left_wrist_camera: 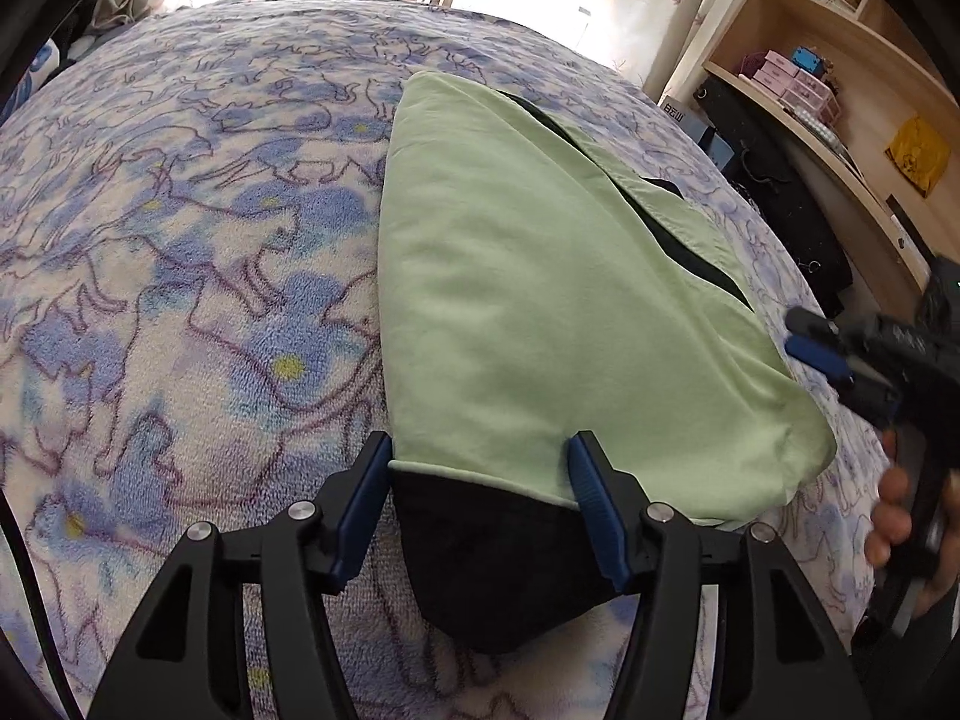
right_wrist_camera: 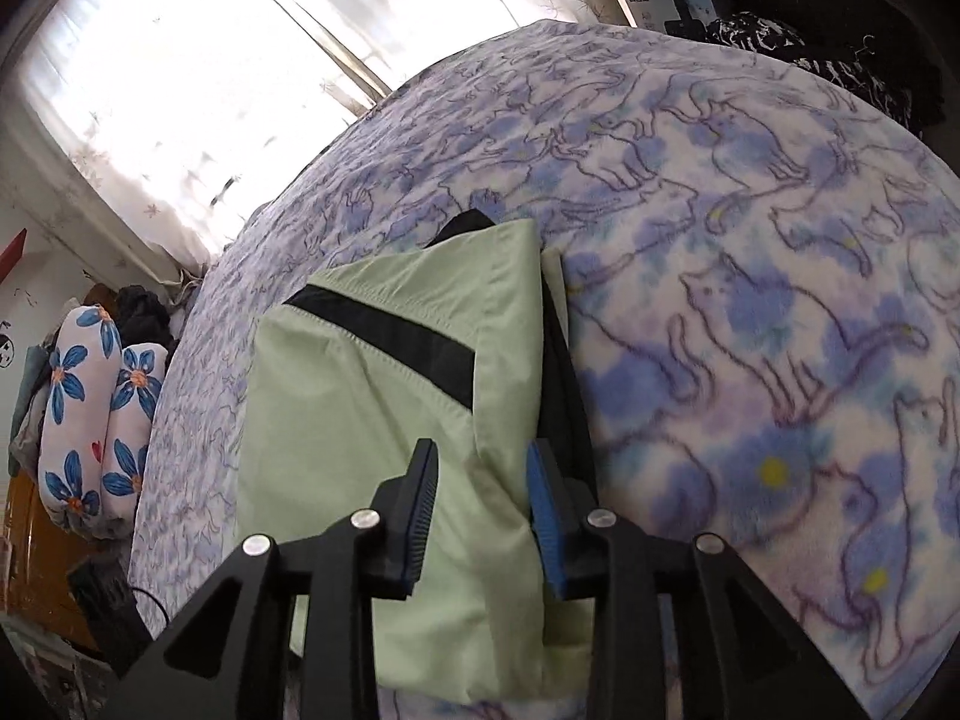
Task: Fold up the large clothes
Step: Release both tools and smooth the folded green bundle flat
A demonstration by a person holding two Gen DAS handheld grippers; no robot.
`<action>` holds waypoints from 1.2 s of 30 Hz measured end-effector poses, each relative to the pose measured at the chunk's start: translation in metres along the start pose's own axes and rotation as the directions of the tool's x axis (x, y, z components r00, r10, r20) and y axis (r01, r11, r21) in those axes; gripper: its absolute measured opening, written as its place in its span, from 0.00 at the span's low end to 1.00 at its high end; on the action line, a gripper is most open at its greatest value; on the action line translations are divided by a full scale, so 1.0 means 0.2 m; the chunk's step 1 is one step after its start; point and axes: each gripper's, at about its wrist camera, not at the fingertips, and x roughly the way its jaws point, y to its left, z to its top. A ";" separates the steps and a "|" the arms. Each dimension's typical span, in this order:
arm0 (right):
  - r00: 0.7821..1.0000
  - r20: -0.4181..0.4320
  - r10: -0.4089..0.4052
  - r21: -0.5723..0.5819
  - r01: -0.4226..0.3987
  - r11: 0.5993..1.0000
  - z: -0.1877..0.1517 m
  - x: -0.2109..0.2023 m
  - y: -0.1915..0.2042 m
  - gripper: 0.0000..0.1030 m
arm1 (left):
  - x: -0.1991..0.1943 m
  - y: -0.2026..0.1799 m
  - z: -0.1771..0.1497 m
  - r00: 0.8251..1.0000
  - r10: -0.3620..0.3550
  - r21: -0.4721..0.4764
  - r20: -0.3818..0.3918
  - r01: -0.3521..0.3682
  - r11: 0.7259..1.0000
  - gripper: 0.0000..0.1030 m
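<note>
Here, in the left wrist view, a light green garment (left_wrist_camera: 540,312) with a black lining lies folded on a blue cat-print blanket (left_wrist_camera: 180,276), filling the centre and stretching toward 1 o'clock. The left gripper (left_wrist_camera: 480,468) stands with its jaws spread wide, straddling the garment's near edge where the black lining shows. At 3 o'clock the right gripper (left_wrist_camera: 810,339) hovers by the garment's edge; whether it pinches anything, I cannot tell. A wooden shelf (left_wrist_camera: 840,60) stands at 2 o'clock.

In the right wrist view, the right gripper (right_wrist_camera: 483,474) sits parted over the garment (right_wrist_camera: 372,420). Flowered pillows (right_wrist_camera: 96,408) lie at 9 o'clock.
</note>
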 end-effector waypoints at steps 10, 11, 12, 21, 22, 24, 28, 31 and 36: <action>0.996 -0.038 -0.084 -0.130 0.079 0.988 0.14 0.21 0.05 0.03 | 0.02 0.01 0.05 1.000 0.005 -0.010 -0.027 -0.005 1.000 0.57; 0.994 -0.015 -0.105 -0.144 0.101 0.984 0.15 0.19 0.05 0.02 | 0.02 0.02 0.05 0.999 0.000 -0.014 -0.033 0.000 1.000 0.57; 0.993 -0.017 -0.120 -0.144 0.117 0.983 0.16 0.21 0.03 0.02 | 0.03 0.02 0.06 0.999 -0.005 -0.019 -0.038 0.004 1.000 0.58; 0.997 -0.023 -0.079 -0.080 0.077 0.994 0.32 0.24 -0.01 0.36 | 0.04 0.02 0.06 0.999 -0.002 -0.007 -0.051 0.002 1.000 0.59; 0.996 -0.020 -0.089 -0.061 0.088 0.994 0.36 0.26 -0.02 0.37 | 0.03 0.01 0.05 0.999 0.002 -0.002 -0.048 -0.002 1.000 0.59; 0.996 -0.041 -0.081 -0.021 0.080 0.997 0.43 0.32 -0.04 0.37 | 0.04 0.00 0.05 0.999 0.013 0.003 -0.042 -0.013 1.000 0.59; 0.984 -0.138 -0.114 -0.041 0.109 0.993 0.48 0.51 -0.06 0.35 | 0.04 0.00 0.04 0.999 0.013 0.008 -0.042 -0.013 1.000 0.60; 0.974 -0.096 -0.203 -0.121 0.191 0.974 0.50 0.54 -0.04 0.16 | 0.03 0.00 0.04 0.999 0.013 0.018 -0.041 -0.012 1.000 0.60; 0.955 -0.107 -0.275 -0.132 0.261 0.956 0.53 0.50 -0.06 0.18 | 0.03 0.00 0.03 0.999 0.014 0.014 -0.044 -0.014 1.000 0.62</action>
